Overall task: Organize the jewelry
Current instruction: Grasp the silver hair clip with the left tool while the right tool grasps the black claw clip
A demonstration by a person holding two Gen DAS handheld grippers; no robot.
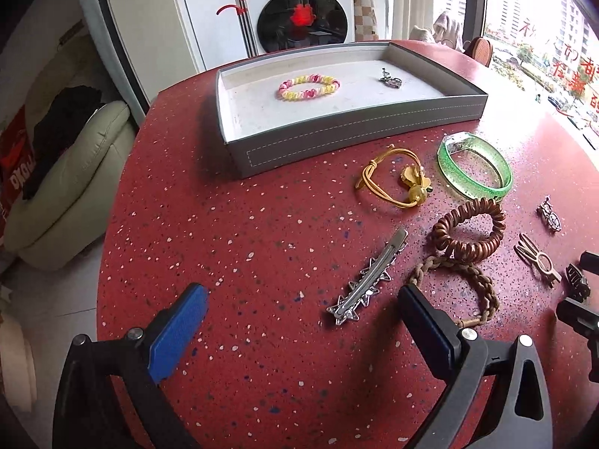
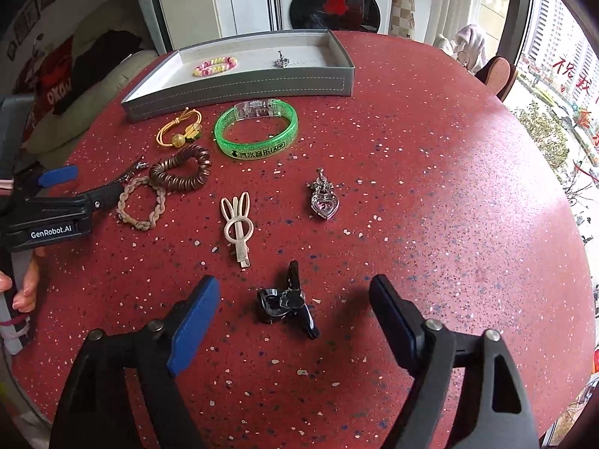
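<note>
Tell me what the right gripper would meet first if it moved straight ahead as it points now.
Most likely the black hair clip, lying on the table just ahead between the open jaws of the right gripper. Depth is hard to judge.

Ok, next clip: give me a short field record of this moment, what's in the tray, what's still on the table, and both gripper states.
surface: round red speckled table
container: grey stitched tray with white lining
in tray: pink-and-yellow beaded bracelet; small silver charm
on table: green glitter bangle; yellow cord hair tie; copper spiral hair tie; beige braided bracelet; silver star hair clip; cream rabbit-ear clip; silver heart pendant; black claw clip
left gripper: open, near the star clip
right gripper: open, around the claw clip
</note>
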